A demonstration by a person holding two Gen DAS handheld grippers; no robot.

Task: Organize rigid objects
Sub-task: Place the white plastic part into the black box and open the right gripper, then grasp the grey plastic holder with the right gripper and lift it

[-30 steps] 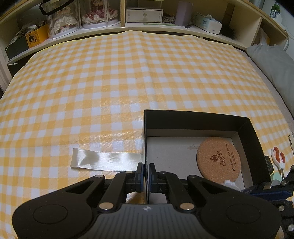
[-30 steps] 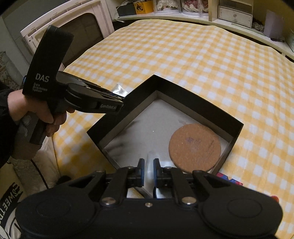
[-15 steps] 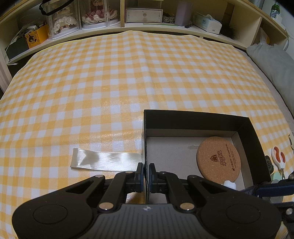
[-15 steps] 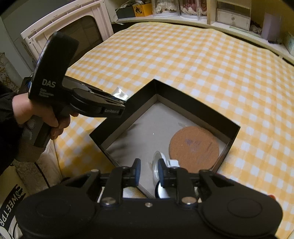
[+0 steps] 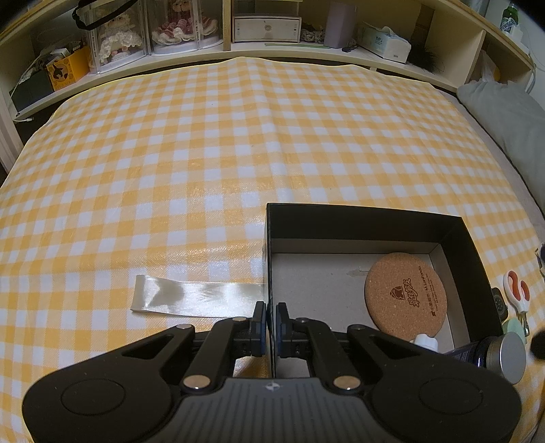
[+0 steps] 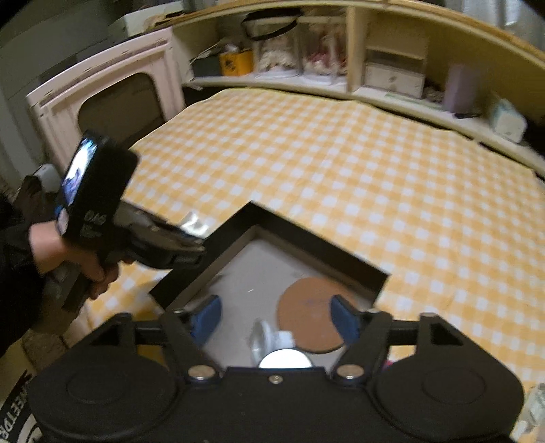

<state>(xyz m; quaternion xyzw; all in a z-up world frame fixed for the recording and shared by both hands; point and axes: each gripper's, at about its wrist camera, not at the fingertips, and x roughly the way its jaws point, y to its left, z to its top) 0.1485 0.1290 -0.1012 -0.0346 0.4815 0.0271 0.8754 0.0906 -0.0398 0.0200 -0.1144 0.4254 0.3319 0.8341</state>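
Note:
A black box (image 5: 361, 218) lies on the yellow checked cloth, with a round cork coaster (image 5: 405, 293) inside at the right. My left gripper (image 5: 269, 323) is shut on the box's left wall. It also shows in the right wrist view (image 6: 190, 248), pinching that wall. My right gripper (image 6: 276, 317) is open above the box's near edge (image 6: 177, 286). A small white-capped clear bottle (image 6: 269, 337) lies in the box below it, next to the coaster (image 6: 313, 313). A dark jar with a silver lid (image 5: 500, 351) rests at the box's near right corner.
A cream ribbon (image 5: 194, 296) lies on the cloth left of the box. Small red-and-white scissors (image 5: 517, 289) and a green item lie to its right. Shelves with boxes (image 5: 265, 27) line the far side. A grey pillow (image 5: 504, 112) sits far right.
My right gripper has opened, let go of the white-capped bottle into the box, and drawn back and up. The left gripper has not moved.

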